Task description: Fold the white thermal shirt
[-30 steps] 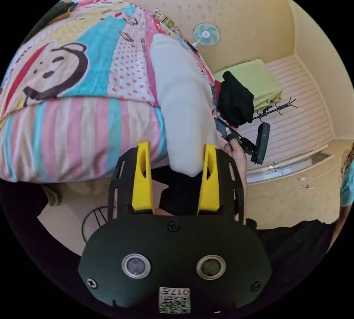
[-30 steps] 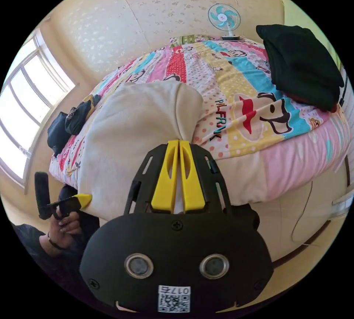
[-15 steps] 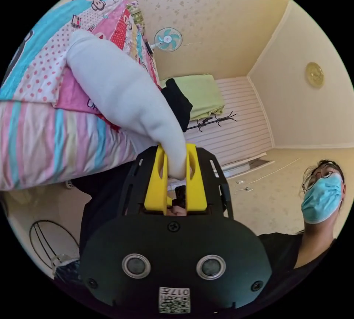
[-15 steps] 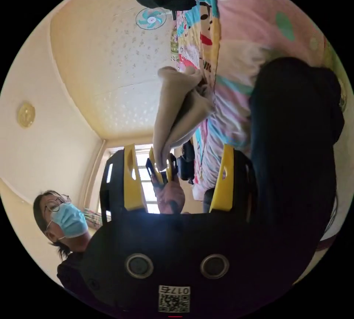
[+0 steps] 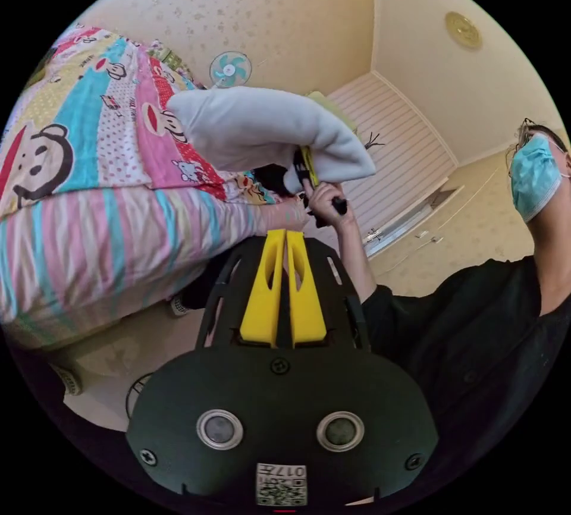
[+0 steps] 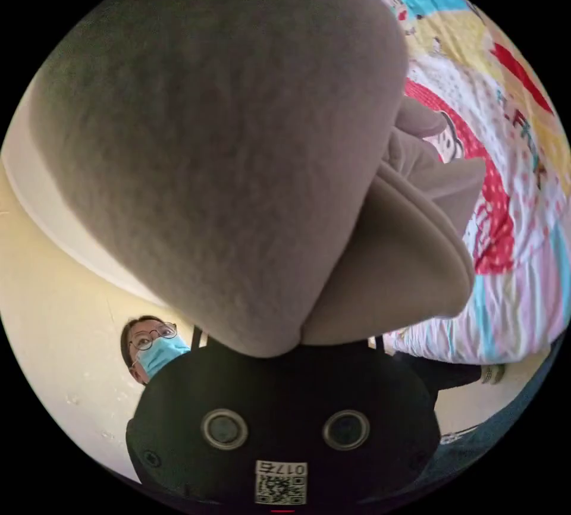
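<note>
The white thermal shirt [image 5: 262,128] is a folded bundle held up in the air above the edge of the bed. In the left gripper view, a hand holds my right gripper [image 5: 308,167] under the bundle's right end, with a yellow jaw buried in the cloth. My left gripper [image 5: 285,286] sits below and apart from the shirt, jaws shut together with nothing between them. In the right gripper view the shirt [image 6: 226,140] hangs right over the camera and hides that gripper's jaws; folded layers [image 6: 410,253] bulge at the right.
The bed with its bright cartoon quilt [image 5: 89,140] lies to the left, also seen as quilt [image 6: 511,140]. A small fan [image 5: 229,69] stands at the far wall. A masked person [image 5: 535,182] in a dark top stands at the right. Striped sliding doors [image 5: 404,146] lie behind.
My left gripper has let go of the shirt and shut empty. My right gripper, open half a second ago, now carries the shirt, which has risen off the bed. Both cameras swung.
</note>
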Available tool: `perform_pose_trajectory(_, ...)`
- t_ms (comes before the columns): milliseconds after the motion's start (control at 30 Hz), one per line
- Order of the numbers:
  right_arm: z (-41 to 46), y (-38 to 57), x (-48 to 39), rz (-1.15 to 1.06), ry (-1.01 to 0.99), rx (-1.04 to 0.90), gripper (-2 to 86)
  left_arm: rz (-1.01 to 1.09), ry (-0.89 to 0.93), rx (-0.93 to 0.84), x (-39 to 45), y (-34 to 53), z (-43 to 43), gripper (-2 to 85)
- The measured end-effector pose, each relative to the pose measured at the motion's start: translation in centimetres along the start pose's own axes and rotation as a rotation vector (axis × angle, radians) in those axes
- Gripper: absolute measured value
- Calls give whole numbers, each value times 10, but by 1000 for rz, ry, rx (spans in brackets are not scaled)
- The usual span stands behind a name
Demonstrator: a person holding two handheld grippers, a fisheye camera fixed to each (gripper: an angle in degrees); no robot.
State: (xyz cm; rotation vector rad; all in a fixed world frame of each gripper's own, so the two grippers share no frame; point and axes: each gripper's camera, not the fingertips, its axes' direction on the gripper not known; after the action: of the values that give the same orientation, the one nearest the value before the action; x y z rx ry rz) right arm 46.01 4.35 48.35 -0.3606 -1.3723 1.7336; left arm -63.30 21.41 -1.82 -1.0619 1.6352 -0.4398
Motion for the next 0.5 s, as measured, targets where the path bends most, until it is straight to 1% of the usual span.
perform_pose_trajectory(33,7,-30,-30,-116,-20,-22,189,-17,-13,9,-6,2,-5,-7)
perform_pose_trajectory(133,23,-96,-91,-339,-6,-56,173,-121,-11,44,-39,7,-19,-9)
perform_pose_trajectory(200,26,-130,-100,-352,51,-22,163,-203,-12,49,-59,7,-22,-10)
perform_pose_trajectory(267,23,-161,-85,-321,120,56,154,-226,-11,54,-65,8,-21,-10)
perform_pose_trajectory(367,-3,-198,-13,-215,259,221,136,-234,-19,43,-65,8,-14,-10)
perform_pose_trajectory(400,-24,-200,32,-117,320,310,129,-241,-19,28,-64,9,-10,-10)
perform_pose_trajectory(433,-50,-190,85,33,364,403,121,-245,-19,19,-64,10,-8,-10)
perform_pose_trajectory(467,-65,-179,116,130,376,451,117,-256,-19,2,-64,11,-5,-10)
perform_pose_trajectory(500,-92,-147,171,306,393,539,106,-267,-22,-10,-64,13,-3,-10)
